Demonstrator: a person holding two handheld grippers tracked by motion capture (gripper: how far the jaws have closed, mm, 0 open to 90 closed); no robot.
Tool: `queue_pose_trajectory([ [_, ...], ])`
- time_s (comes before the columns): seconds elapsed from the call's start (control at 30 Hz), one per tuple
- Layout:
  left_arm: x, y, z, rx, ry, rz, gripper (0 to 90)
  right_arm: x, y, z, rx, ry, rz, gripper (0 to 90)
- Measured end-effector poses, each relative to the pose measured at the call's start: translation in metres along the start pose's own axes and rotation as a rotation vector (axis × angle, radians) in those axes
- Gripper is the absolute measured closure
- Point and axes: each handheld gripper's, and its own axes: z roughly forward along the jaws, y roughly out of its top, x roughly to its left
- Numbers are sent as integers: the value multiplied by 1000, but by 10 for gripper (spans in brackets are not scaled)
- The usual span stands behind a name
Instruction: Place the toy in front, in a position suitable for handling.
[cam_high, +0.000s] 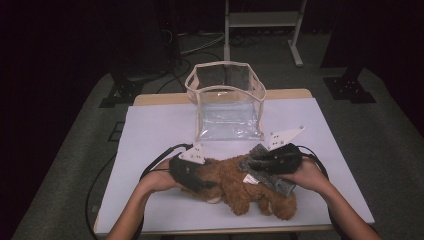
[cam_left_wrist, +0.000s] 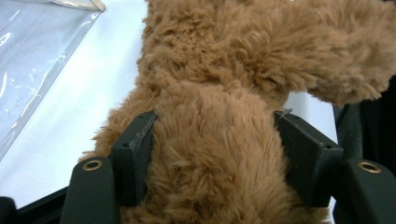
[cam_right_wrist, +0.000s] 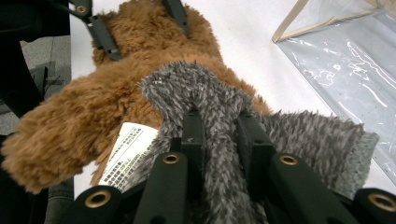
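A brown plush toy (cam_high: 240, 187) lies on its side near the front of the white table cover (cam_high: 150, 130). My left gripper (cam_high: 196, 176) holds the toy's left end. In the left gripper view its jaws (cam_left_wrist: 215, 122) stand wide on either side of the brown fur (cam_left_wrist: 219, 70), and both pads press into it. A grey fuzzy cloth (cam_high: 265, 172) lies over the toy's right part. My right gripper (cam_high: 267, 161) is shut on a fold of this grey cloth (cam_right_wrist: 205, 88), pinched between narrow jaws (cam_right_wrist: 218, 117). A white label (cam_right_wrist: 126, 149) shows beside the cloth.
A clear plastic bag with beige trim (cam_high: 227, 100) stands open at the back middle of the table, just beyond the toy. A pale metal stand (cam_high: 262, 20) and cables are on the floor behind. Black cables trail from both grippers toward the table's front edge.
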Motion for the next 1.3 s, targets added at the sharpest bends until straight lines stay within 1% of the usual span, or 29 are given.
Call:
queue_pose_trajectory([
  [0.07, -2, -2, -1, -4, 7, -6, 334, -1, 1, 2, -3, 5, 3, 745],
  [0.13, -4, -3, -1, -3, 11, -2, 336, 0, 1, 1, -6, 8, 0, 745],
  [0.23, -7, -2, -1, 2, 13, 3, 336, 1, 6, -6, -25, -1, -5, 744],
  [0.3, -10, -2, -3, 7, 13, 16, 336, 3, 12, -10, -38, -24, -15, 744],
  [0.37, -12, -2, -4, 10, 14, 20, 334, 3, 13, -7, -37, -14, -15, 744],
  [0.4, -12, -2, -5, 11, 14, 23, 328, 4, 12, -4, -28, -5, -14, 744],
  [0.5, -9, 5, -8, 12, 14, 38, 291, 7, 7, 2, -30, 11, -6, 746],
  [0.53, -8, 8, -8, 10, 11, 36, 279, 9, 4, 3, -30, 14, -1, 746],
  [0.6, -5, 15, -7, 14, 1, 53, 264, 11, 0, 3, -30, 18, 4, 747],
  [0.63, -3, 19, -5, 15, -11, 55, 258, 12, -2, 2, -34, 23, 6, 747],
  [0.67, -1, 23, -1, 27, -26, 57, 255, 12, -3, 1, -36, 26, 4, 747],
  [0.7, 1, 24, 2, 44, -31, 56, 257, 14, -3, 1, -36, 24, 1, 747],
  [0.77, 2, 23, 7, 71, -39, 53, 263, 15, -2, 0, -33, 15, -6, 745],
  [0.83, 1, 20, 9, 79, -33, 54, 273, 15, 0, -4, -38, 2, -18, 744],
  [0.9, -2, 16, 8, 66, -27, 33, 294, 14, 2, -12, -47, -1, -20, 742],
  [0.93, -3, 14, 7, 63, -26, 30, 297, 14, 4, -18, -53, -8, -20, 741],
  [1.0, -5, 11, 5, 52, -29, 28, 297, 15, 4, -23, -54, -10, -18, 741],
  [1.1, -10, 8, 3, 48, -29, 32, 297, 18, 1, -21, -47, -7, -17, 742],
  [1.2, -13, 6, 1, 50, -25, 37, 295, 18, -1, -20, -72, -3, -4, 741],
  [1.23, -14, 5, 0, 48, -23, 30, 296, 18, -1, -20, -76, -4, -3, 742],
  [1.3, -15, 5, 0, 52, -21, 35, 296, 18, -1, -20, -78, -5, -4, 741],
])
